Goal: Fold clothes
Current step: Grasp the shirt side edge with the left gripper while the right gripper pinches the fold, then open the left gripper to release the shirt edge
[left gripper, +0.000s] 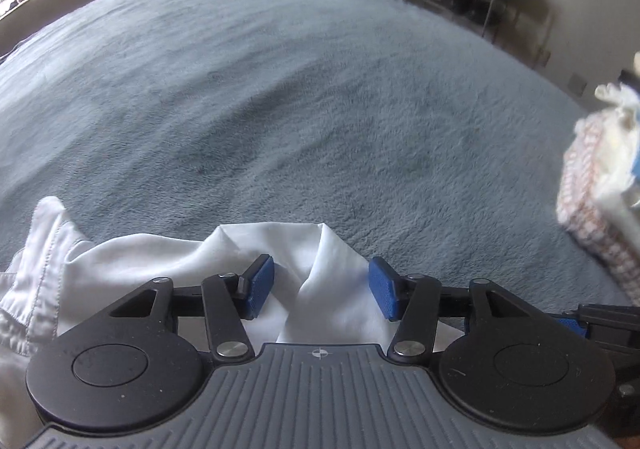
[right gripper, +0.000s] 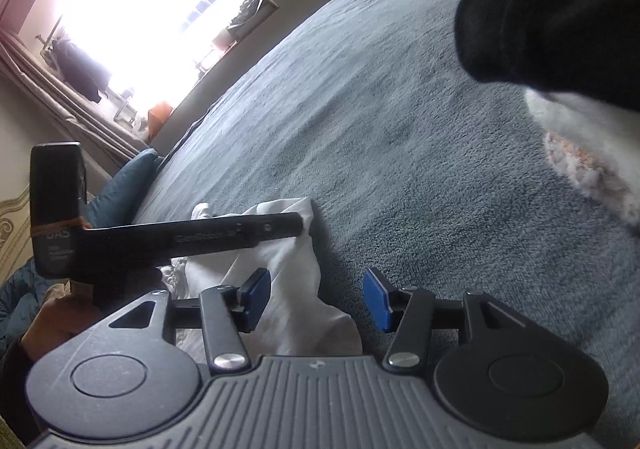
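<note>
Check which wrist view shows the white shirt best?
Left wrist: the white shirt spreads across the foreground, collar seam visible, between the open left gripper. Right wrist shows only a crumpled part, crossed by the other tool.

Blue-grey bed, bright window, perhaps curtains

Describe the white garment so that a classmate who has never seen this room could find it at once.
A grey-blue blanket covers the bed. At its near edge, under the open left gripper, lies the crumpled white shirt: plain and smooth, unlike the pink knitted pile nearby.
</note>
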`<state>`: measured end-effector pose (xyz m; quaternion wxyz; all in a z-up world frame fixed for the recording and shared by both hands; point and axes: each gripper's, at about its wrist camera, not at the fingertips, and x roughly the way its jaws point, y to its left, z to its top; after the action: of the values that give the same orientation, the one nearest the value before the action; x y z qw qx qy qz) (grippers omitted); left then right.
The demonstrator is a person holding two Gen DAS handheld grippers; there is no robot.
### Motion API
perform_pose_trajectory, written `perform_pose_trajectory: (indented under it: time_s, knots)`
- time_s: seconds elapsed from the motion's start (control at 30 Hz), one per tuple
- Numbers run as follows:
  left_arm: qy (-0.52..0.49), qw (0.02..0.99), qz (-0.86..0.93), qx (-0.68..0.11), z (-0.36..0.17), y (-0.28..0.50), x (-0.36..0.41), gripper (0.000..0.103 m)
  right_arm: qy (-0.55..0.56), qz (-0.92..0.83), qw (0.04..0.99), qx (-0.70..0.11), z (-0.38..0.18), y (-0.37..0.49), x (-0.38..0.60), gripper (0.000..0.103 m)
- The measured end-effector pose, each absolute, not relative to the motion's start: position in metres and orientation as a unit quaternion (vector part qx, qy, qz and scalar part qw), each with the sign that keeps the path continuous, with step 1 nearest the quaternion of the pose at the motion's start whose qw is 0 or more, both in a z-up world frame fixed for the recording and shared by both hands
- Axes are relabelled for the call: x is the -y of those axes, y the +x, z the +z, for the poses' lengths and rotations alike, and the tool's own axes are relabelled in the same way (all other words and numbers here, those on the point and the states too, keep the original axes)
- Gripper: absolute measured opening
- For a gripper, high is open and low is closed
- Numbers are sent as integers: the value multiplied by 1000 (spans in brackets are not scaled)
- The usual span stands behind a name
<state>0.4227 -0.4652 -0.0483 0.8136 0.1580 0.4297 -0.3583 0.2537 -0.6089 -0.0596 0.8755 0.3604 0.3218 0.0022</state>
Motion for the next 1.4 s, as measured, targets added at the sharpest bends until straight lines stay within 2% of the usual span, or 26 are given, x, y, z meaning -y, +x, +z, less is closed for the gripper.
perform_pose_trajectory:
  time_s: [0.03,0.1,0.13,0.17,0.2,0.27,0.57,0.7,0.77,0.83,1.17,1.2,1.27,1.33,1.4]
  knots:
    - [157,812,-356,-435,-52,424,466,36,361,5,875,-324,-62,255,609,55]
    - [152,814,-353,-436,-56,423,464,27,362,14,872,-328,-68,258,609,50]
    - [149,816,-352,-433,-56,422,463,19,364,21,871,-329,-71,257,609,40]
    - [145,819,-351,-429,-56,421,461,11,363,28,871,-328,-72,256,609,18]
    - [142,822,-351,-426,-57,421,459,8,362,34,872,-328,-73,255,609,7]
    - [111,831,-353,-416,-52,422,450,3,354,35,880,-315,-72,246,608,2]
    - [-19,845,-363,-393,-55,425,425,2,350,22,896,-271,-64,209,617,3]
    - [-46,841,-366,-395,-62,428,419,2,318,17,906,-279,-59,194,620,9]
    - [-56,839,-368,-396,-64,430,416,2,281,11,915,-289,-56,189,617,25]
    - [-66,838,-370,-397,-67,431,413,2,243,13,923,-300,-54,185,612,29]
    - [-114,831,-373,-396,-80,439,401,2,183,59,925,-327,-56,214,590,32]
    - [-118,832,-372,-395,-81,440,400,2,184,63,924,-328,-57,218,590,31]
    - [-127,832,-371,-392,-84,441,397,2,191,54,925,-324,-60,217,594,10]
    - [-135,833,-369,-390,-87,441,395,2,199,44,925,-320,-63,215,598,4]
    - [-141,833,-368,-388,-89,442,394,2,197,33,928,-316,-64,211,599,3]
